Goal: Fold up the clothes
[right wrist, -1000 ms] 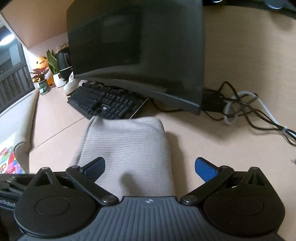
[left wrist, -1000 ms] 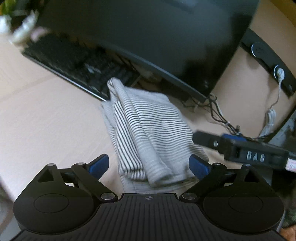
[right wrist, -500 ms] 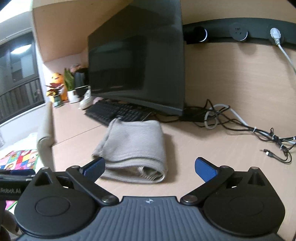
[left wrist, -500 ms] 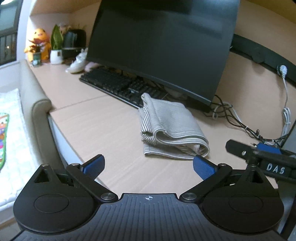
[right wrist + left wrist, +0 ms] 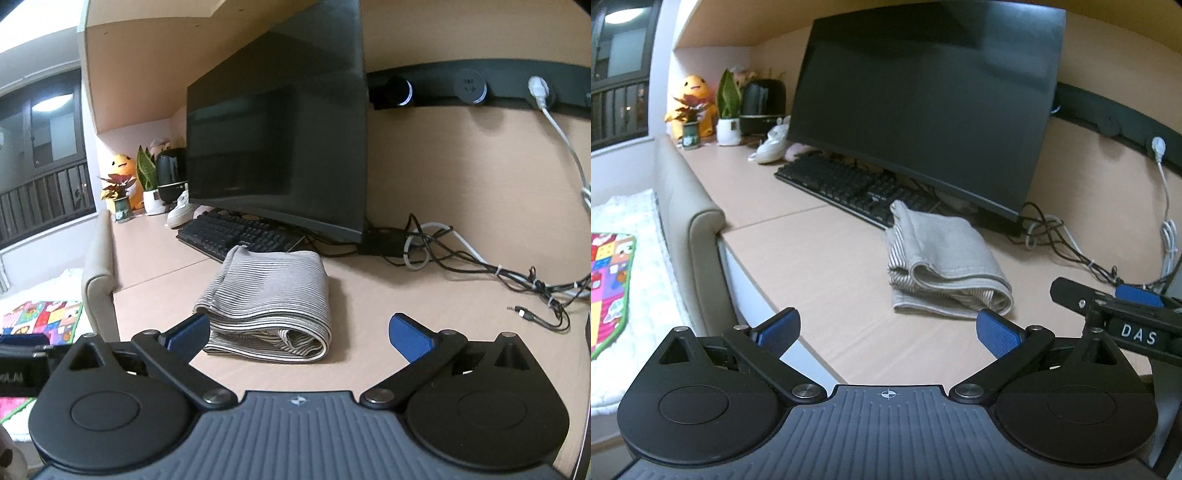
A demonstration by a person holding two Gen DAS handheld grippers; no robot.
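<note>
A: Where's the garment?

B: The striped garment point(image 5: 945, 262) lies folded in a thick bundle on the desk point(image 5: 820, 258), layered edges facing the cameras. From the right wrist view it sits at about eleven o'clock of the frame's centre, just ahead of the fingers.

A: Anything touching it?

B: Its far end lies against the near edge of the keyboard point(image 5: 849, 188); whether it overlaps the edge I can't tell. Neither claw touches it.

A: And the claws?

B: The left gripper point(image 5: 886, 330) is released, blue pads spread wide, nothing between them, held back near the desk's front edge. The right gripper point(image 5: 299, 332) is released too, jaws equally wide; its left pad point(image 5: 186, 332) overlaps the bundle's near corner in the picture, but contact doesn't show. The right gripper's body also shows at three o'clock in the left view.

A: Further out?

B: The dark monitor point(image 5: 923, 110) stands at twelve o'clock behind the keyboard. A tangle of cables point(image 5: 480, 262) lies at two o'clock of the garment. Potted plants point(image 5: 727, 110) and an orange plush toy point(image 5: 692, 99) stand at ten o'clock at the desk's far end. A colourful mat point(image 5: 609, 288) lies at nine o'clock, below desk level.
</note>
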